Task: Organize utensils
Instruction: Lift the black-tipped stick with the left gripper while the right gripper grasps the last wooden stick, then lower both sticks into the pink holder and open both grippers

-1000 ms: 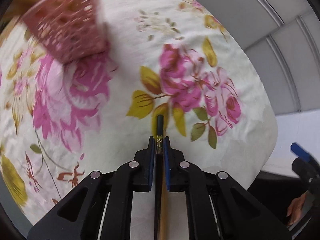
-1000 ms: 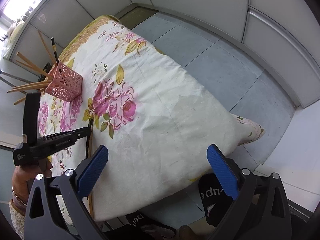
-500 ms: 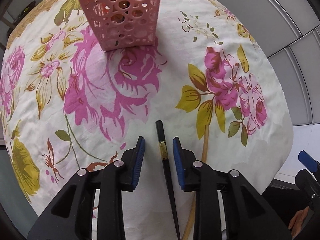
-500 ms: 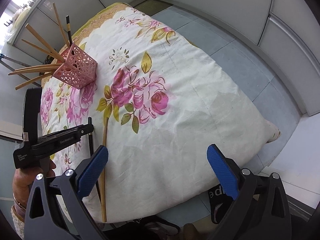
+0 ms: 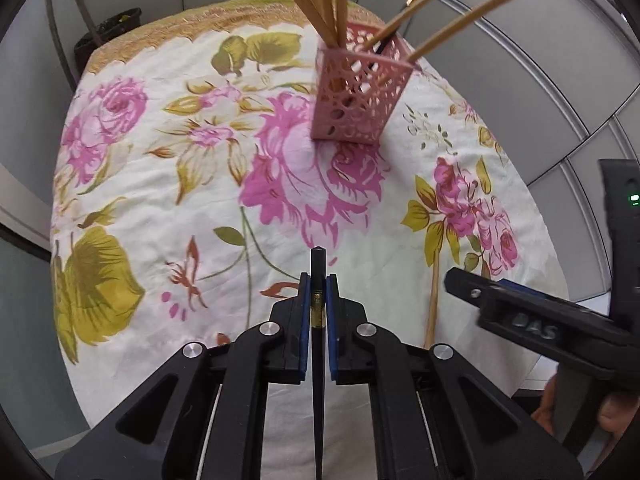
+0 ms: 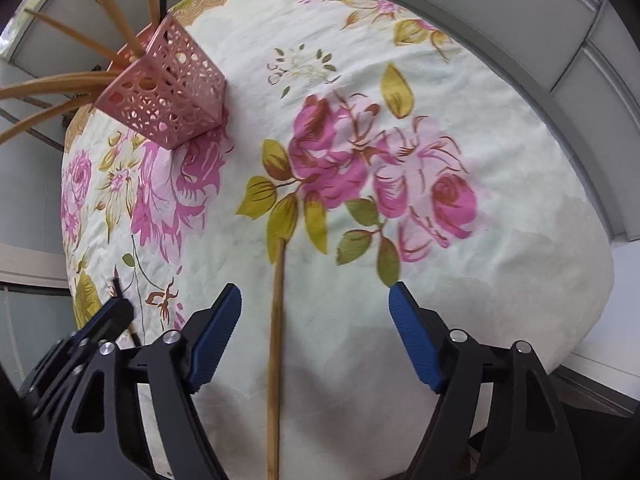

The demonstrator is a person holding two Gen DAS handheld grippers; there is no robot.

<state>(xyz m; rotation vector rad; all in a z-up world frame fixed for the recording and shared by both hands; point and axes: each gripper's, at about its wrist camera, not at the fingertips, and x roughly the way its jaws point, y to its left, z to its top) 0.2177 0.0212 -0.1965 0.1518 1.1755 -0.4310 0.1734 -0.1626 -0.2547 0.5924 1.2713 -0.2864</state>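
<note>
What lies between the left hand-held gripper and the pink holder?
Only bare floral tablecloth, per the left wrist view, separates the left hand-held gripper, shut on the black chopstick, from the pink holder.

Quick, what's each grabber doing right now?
Left gripper: closed on the black chopstick.
Right gripper: open, holding nothing; a wooden chopstick lies between its fingers.

Black skeletal left tongs (image 5: pixel 319 292) and right tongs (image 6: pixel 316 320), blue ribbed pads (image 6: pixel 412 344), round silver screws.

A plain indoor room, more office or lab than home: a table under a floral cloth (image 6: pixel 460 80) stands among grey panelled walls (image 5: pixel 520 60) on a grey tiled floor, with a pink holder (image 5: pixel 360 96) of chopsticks (image 5: pixel 316 4) on it.
</note>
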